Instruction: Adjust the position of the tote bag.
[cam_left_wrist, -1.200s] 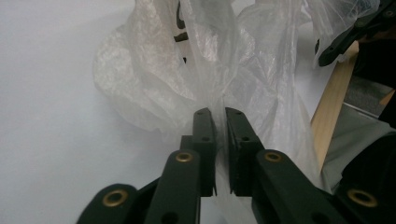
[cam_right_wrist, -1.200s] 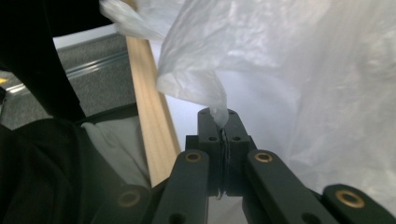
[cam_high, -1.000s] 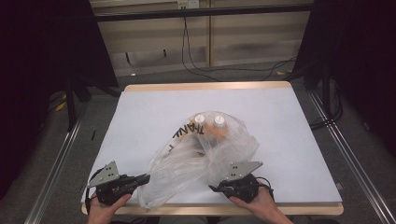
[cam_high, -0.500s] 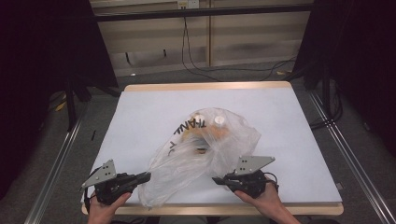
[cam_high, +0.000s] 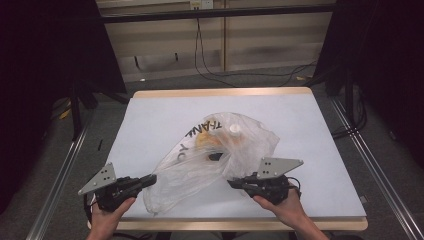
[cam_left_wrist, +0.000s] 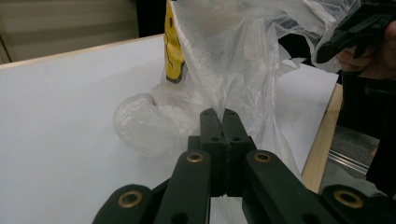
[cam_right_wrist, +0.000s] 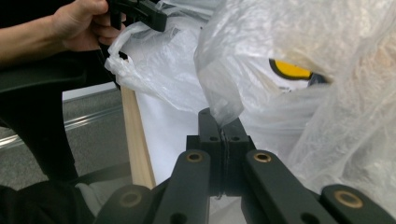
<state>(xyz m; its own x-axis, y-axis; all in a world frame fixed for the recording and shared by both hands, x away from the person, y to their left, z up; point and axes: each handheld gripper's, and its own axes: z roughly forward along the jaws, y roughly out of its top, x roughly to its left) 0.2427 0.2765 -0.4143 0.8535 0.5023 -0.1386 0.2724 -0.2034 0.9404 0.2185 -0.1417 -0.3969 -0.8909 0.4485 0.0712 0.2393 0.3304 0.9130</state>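
Plastic film is pinched in both of your tools at the bottom of the high view: your left gripper (cam_high: 150, 179) at lower left has its jaws fully closed on one edge of the clear bag (cam_high: 220, 150), and your right gripper (cam_high: 234, 183) at lower centre-right is clamped just as tight on the opposite edge. Each gripper view shows the same thing close up, jaws together with a thin fold of film running up out of them (cam_left_wrist: 223, 105) (cam_right_wrist: 219, 114).

Beyond the grippers, the bag slumps across the middle of the white table (cam_high: 310, 130), with black lettering on its upper-left side. Inside it, toward the centre of the frame, sit a white-capped container (cam_high: 234, 130) and something orange (cam_high: 205, 141); what they are exactly is hard to tell.

My worry is the thin film: pull the edges apart too hard and it could tear or slide out of a jaw. Lift unevenly and the contents may roll toward the low side and spill out through the mouth.
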